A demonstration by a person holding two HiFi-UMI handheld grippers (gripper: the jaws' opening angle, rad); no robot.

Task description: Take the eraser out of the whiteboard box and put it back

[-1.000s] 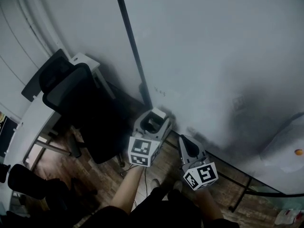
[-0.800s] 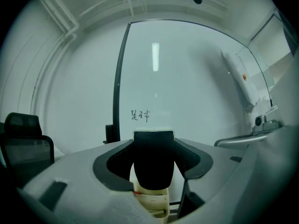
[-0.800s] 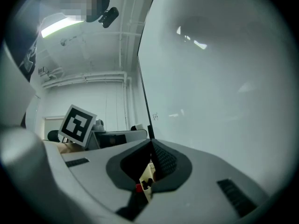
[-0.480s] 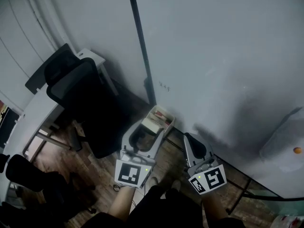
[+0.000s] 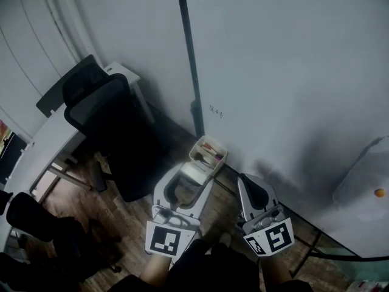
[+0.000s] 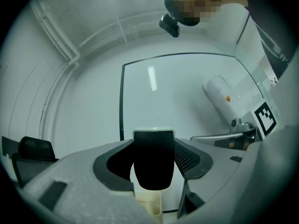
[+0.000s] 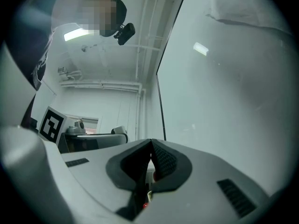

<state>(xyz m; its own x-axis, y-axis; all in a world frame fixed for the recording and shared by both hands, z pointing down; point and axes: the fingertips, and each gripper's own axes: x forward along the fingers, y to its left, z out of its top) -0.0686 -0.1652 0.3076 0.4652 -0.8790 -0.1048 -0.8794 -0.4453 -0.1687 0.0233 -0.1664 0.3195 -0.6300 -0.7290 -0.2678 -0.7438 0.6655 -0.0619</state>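
In the head view my left gripper [image 5: 193,176] is shut on the eraser [image 5: 192,172], a block with a white back and black felt. It hangs just in front of the small cream whiteboard box [image 5: 208,152], apart from it. The box hangs at the whiteboard's [image 5: 292,72] lower edge with markers inside. In the left gripper view the black felt of the eraser [image 6: 154,167] fills the gap between the jaws, above the box [image 6: 150,206]. My right gripper [image 5: 245,179] hovers to the right, shut and empty; in the right gripper view its pads [image 7: 159,160] meet.
A black office chair [image 5: 103,123] and a white desk [image 5: 45,148] stand to the left on the wooden floor. The whiteboard's dark frame post [image 5: 188,59] runs up above the box. A white object with an orange dot [image 5: 364,178] lies at the right.
Both grippers have drawn back from the whiteboard. The left one came away from the box with the eraser, and the box has come into view.
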